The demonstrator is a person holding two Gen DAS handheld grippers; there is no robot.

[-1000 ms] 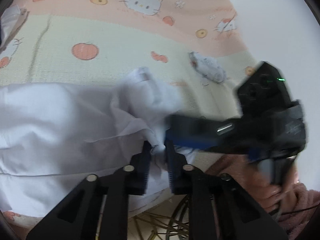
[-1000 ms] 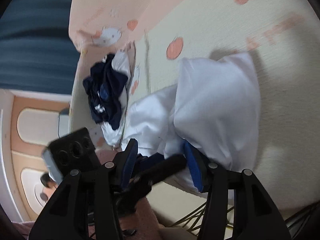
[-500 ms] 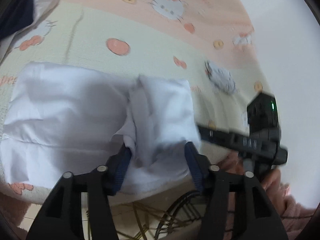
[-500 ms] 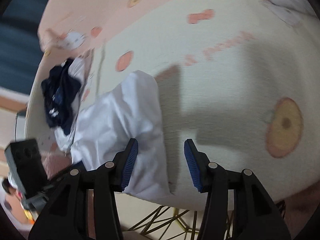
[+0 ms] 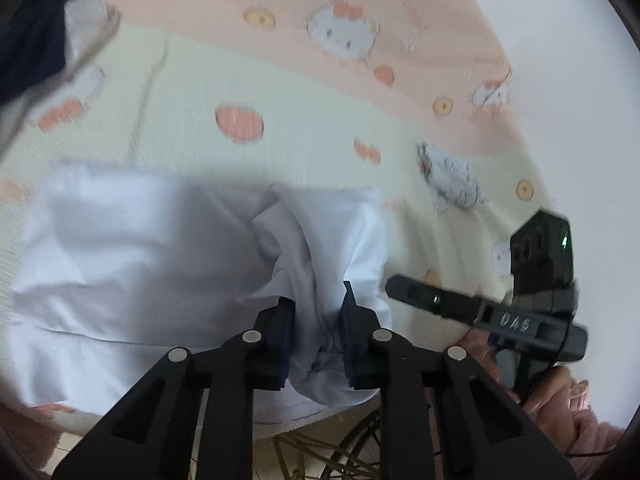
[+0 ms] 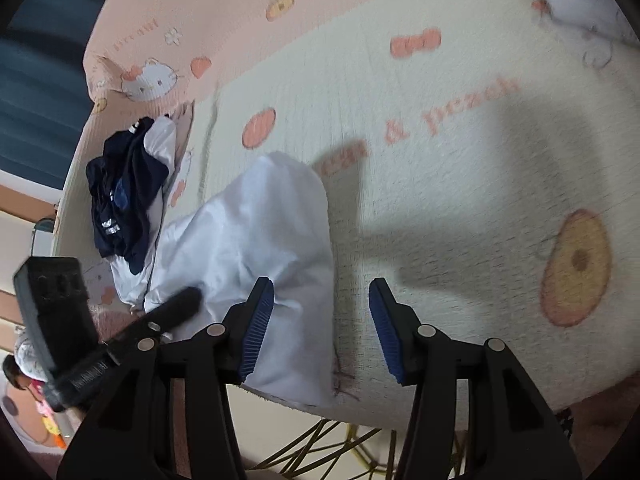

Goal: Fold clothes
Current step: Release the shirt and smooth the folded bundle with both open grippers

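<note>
A white garment (image 5: pixel 132 256) lies partly folded on the cartoon-print mat (image 5: pixel 304 128), near its front edge. My left gripper (image 5: pixel 318 308) is closed on a bunched fold at the garment's right end. In the right wrist view the same white garment (image 6: pixel 260 232) lies left of centre. My right gripper (image 6: pixel 322 300) is open and empty, just above the mat at the garment's right edge. The right gripper's body (image 5: pixel 520 312) shows at the right of the left wrist view.
A dark navy garment (image 6: pixel 124 192) lies on a white one at the mat's far left corner; it also shows in the left wrist view (image 5: pixel 32 40). The mat's front edge (image 6: pixel 360 412) drops to a floor with a wire frame (image 6: pixel 320 448).
The left gripper opened half a second ago and has closed again on the garment's right fold. The right gripper let go of the cloth and moved away to the right, open.
</note>
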